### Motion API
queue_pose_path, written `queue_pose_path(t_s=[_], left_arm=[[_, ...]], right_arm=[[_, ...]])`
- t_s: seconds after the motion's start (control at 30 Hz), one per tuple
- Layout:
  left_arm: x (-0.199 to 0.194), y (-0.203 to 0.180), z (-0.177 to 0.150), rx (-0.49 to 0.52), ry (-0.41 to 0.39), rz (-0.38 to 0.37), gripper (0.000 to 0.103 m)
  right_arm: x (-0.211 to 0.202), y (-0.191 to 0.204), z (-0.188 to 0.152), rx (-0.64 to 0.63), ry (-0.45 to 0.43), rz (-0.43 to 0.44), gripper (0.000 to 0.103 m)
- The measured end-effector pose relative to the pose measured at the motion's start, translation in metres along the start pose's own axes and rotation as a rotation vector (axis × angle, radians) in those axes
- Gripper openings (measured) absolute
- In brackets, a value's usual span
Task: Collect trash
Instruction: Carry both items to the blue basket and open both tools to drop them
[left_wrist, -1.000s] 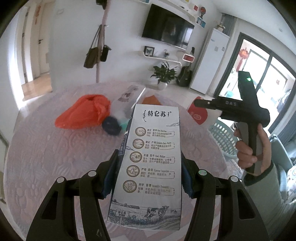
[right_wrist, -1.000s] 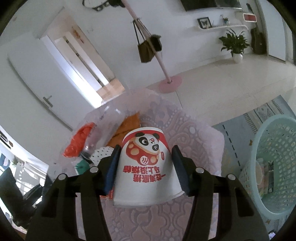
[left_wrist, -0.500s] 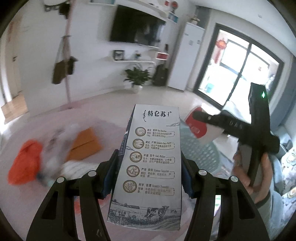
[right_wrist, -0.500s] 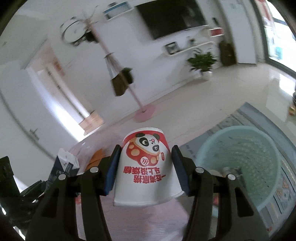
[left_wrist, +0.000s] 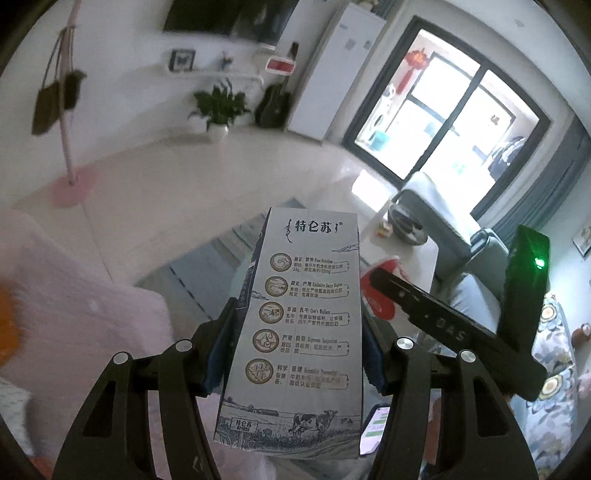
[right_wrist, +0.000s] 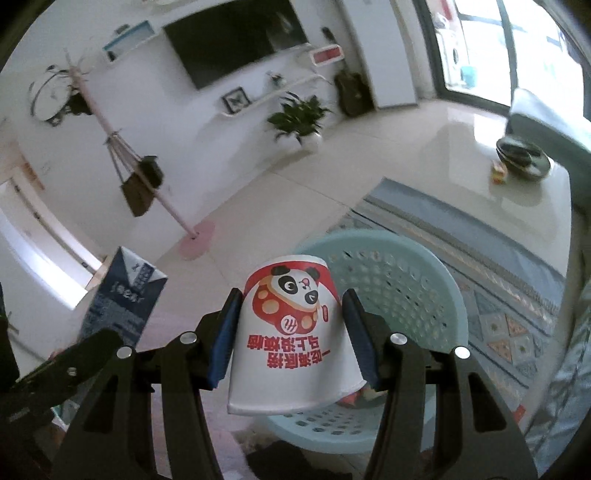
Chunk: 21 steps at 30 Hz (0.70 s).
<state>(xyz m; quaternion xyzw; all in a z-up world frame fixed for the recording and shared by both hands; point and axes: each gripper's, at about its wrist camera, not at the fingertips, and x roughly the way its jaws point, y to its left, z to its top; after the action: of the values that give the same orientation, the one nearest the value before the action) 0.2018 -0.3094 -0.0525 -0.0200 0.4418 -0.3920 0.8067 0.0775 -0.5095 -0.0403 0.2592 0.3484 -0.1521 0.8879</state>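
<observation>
Left tongs (left_wrist: 295, 354): clenched on the milk carton (left_wrist: 299, 332), blue pads pressing its two narrow sides about halfway up.
Milk carton: upright between the fingers, printed face toward the left wrist camera, top edge well beyond the fingertips; in the right wrist view it shows at far left with its folded top up.
Right tongs (right_wrist: 291, 339): grasping the paper cup (right_wrist: 291, 332), one pad on each side of its wall.
Paper cup: upside down, wide rim toward the camera, panda print facing it; the narrow base points away.
Laundry basket (right_wrist: 417, 280): pale teal, perforated, on the floor directly behind and under the cup in the right wrist view; its mouth is open and something small lies at its bottom, too hidden to name.
Tongs to each other: the right tool sits just beside the carton's right side in the left wrist view, a red-and-white bit of cup showing past it.
Worktop (left_wrist: 81, 325): pink-clothed corner at lower left of the left wrist view, its edge left of the carton.
Rug (right_wrist: 480, 266): patterned blue, under the basket.
Open room: bare pale floor stretches beyond the basket to the coat stand (right_wrist: 155, 184) and potted plant (right_wrist: 299, 118); a low white table (right_wrist: 524, 192) stands to the right.
</observation>
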Motion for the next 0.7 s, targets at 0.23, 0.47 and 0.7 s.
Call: queue_pose_path(t_s=[0.23, 0.47, 0.7], left_arm=[[0.023, 0.015, -0.004, -0.042, -0.001, -0.048, 0.075], [-0.012, 0.019, -0.011, -0.011, -0.071, -0.017, 0.077], [-0.066, 0.023, -0.016, 0.010, -0.164, 0.018, 0.077]], right_arm=[[0.005, -0.020, -0.007, 0.027, -0.008, -0.064, 0.062], [-0.001, -0.010, -0.007, 0.016, -0.024, -0.064, 0.063], [-0.028, 0.036, -0.012, -0.066, -0.078, -0.042, 0.063]])
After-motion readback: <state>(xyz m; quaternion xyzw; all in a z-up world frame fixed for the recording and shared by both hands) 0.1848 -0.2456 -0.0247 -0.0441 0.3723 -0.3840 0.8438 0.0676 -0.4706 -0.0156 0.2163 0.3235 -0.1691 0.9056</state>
